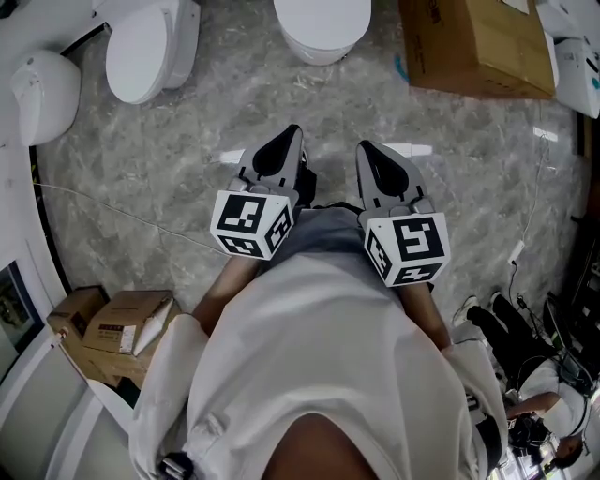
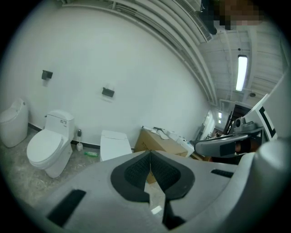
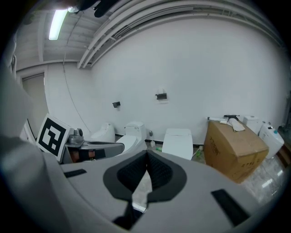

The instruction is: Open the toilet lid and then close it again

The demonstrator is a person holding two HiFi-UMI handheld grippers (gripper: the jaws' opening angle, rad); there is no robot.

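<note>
Left gripper (image 1: 292, 133) and right gripper (image 1: 367, 148), jaws pressed together and empty, well short of the closed toilet lid (image 1: 322, 19), which the head view's top edge cuts off; cardboard box (image 1: 473, 42) shut, contents hidden.

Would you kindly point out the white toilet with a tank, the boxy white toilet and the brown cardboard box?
white toilet with a tank (image 2: 43, 148), left gripper view, lid.
boxy white toilet (image 3: 177, 142), right gripper view, lid.
brown cardboard box (image 3: 236, 136), right gripper view, top face.

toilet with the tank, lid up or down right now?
Down. The toilet lid lies flat on the bowl below the tank; no bowl opening shows in the left gripper view or the head view.
</note>
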